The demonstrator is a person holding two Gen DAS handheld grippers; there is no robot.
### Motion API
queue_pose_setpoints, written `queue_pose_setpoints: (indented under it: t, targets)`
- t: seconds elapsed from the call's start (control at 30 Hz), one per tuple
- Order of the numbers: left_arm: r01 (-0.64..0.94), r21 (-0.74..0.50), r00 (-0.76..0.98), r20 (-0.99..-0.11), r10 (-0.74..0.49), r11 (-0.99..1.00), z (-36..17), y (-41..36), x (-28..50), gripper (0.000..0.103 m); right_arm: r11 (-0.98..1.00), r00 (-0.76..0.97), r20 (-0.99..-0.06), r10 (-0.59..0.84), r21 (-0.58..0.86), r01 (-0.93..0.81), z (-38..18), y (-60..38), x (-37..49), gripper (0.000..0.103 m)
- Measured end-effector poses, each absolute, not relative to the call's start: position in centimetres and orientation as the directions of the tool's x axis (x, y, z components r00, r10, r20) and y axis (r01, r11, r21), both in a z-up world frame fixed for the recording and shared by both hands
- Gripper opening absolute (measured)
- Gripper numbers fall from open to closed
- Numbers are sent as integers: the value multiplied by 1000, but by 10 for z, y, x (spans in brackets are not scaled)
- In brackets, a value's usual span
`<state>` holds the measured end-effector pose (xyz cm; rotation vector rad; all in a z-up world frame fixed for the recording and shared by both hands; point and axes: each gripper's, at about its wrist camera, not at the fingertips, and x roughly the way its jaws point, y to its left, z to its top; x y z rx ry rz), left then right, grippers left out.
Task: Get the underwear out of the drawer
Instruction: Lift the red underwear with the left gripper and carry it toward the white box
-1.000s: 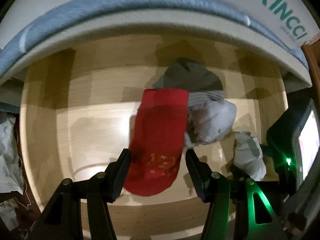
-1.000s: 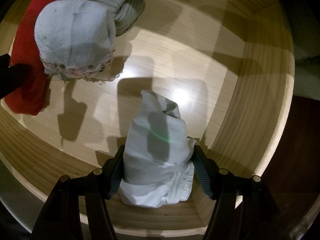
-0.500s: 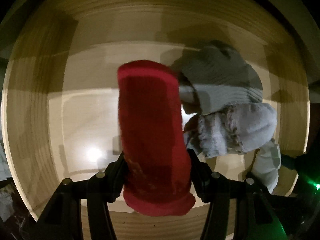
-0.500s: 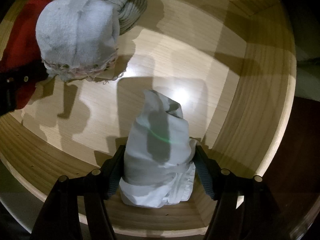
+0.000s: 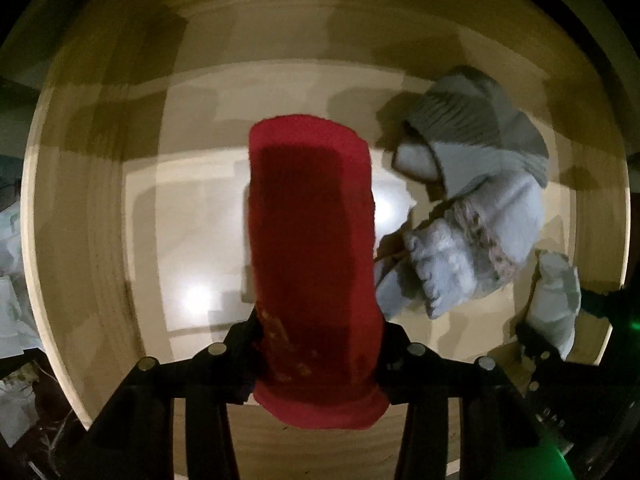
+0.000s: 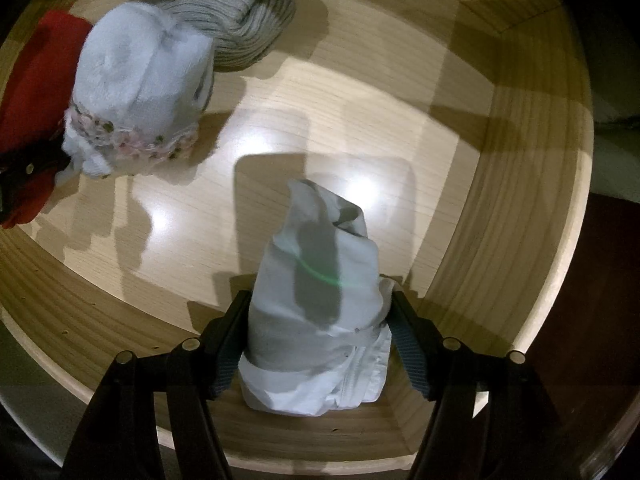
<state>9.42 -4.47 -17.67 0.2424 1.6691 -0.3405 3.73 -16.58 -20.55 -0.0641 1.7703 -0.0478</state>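
Note:
A red rolled garment (image 5: 312, 240) stands between the fingers of my left gripper (image 5: 320, 324), which points down into the wooden drawer (image 5: 100, 160). Its jaws are closing and both pads press the cloth. The same red garment (image 6: 36, 80) shows at the left edge of the right wrist view. My right gripper (image 6: 320, 308) straddles a white rolled underwear (image 6: 312, 340) by the drawer's front wall (image 6: 280, 432), with both fingers against the cloth. That white roll (image 5: 556, 296) also appears at the far right of the left wrist view.
A pale blue-white sock bundle (image 5: 480, 240) with a flecked cuff lies right of the red garment, touching a grey ribbed roll (image 5: 460, 120) behind it. Both show in the right wrist view: the bundle (image 6: 136, 80) and grey roll (image 6: 248, 20). Crumpled white stuff (image 5: 12, 280) lies outside the drawer.
My left gripper has sunk into the drawer over the red garment, and its fingers have drawn in against it. The white furniture edge above has left the view. The right gripper has kept still.

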Motion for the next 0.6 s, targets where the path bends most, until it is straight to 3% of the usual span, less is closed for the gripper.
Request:
queue_pose_setpoints:
  t: [0.6]
  targets:
    - [348, -61, -136, -991, -15, 936, -172, -9, 96, 44, 998, -201, -977, -68, -66, -14, -205, -167, 38, 68]
